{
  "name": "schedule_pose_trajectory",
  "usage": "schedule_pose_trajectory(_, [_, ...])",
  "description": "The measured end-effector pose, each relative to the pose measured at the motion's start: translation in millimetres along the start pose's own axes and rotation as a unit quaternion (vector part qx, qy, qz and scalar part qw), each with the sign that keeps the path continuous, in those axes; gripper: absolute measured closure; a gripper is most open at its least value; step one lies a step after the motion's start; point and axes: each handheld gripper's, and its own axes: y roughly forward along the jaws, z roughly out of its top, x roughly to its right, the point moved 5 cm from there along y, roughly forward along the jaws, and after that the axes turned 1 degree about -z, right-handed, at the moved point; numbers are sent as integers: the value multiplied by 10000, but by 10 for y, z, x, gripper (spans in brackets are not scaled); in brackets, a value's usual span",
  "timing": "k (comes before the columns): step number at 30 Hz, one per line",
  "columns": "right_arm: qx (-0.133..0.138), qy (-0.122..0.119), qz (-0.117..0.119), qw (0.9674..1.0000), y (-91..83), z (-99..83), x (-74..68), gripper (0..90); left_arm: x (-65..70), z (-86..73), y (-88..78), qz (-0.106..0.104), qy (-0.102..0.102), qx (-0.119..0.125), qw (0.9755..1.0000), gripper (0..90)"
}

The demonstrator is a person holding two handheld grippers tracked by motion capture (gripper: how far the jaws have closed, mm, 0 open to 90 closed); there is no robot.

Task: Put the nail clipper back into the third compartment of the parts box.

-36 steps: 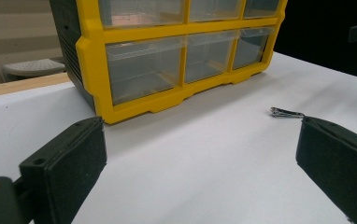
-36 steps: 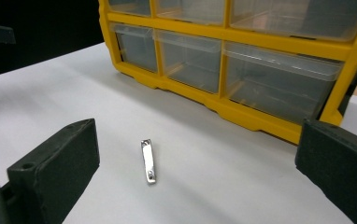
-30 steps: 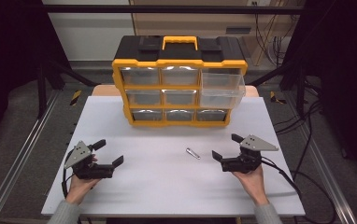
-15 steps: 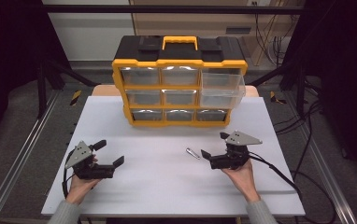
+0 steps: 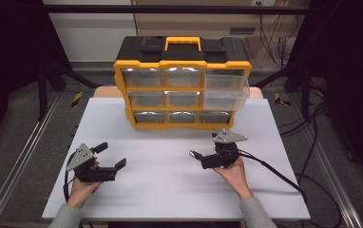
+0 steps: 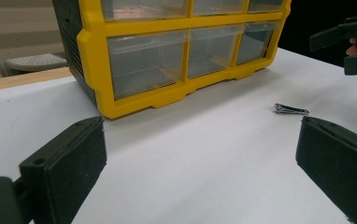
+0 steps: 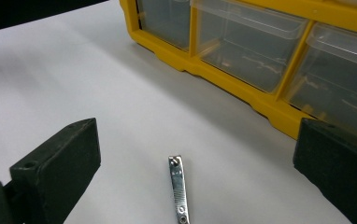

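A yellow-and-black plastic drawer cabinet stands at the far middle of the white table, its top-right clear drawer pulled out. The person's right gripper sits in front of it, jaws spread. The left gripper rests near the front-left corner, jaws apart too.

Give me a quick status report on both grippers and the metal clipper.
Left gripper open, idle. Right gripper open, jaws either side of small silver metal nail clipper, flat on white table. Nothing between.

A lab is showing here: a white bench sitting inside black framing, cables trailing beside it.
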Motion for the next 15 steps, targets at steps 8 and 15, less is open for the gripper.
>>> schedule_pose_trajectory(8, [-123, -43, 25, 9999, 137, 4, -14, 18, 0, -5, 4, -6, 3, -21, 10000, 18])
schedule_pose_trajectory(15, [-160, -21, 61, 9999, 237, 16, -31, 22, 5, -6, 6, -10, 24, -19, 10000, 18])
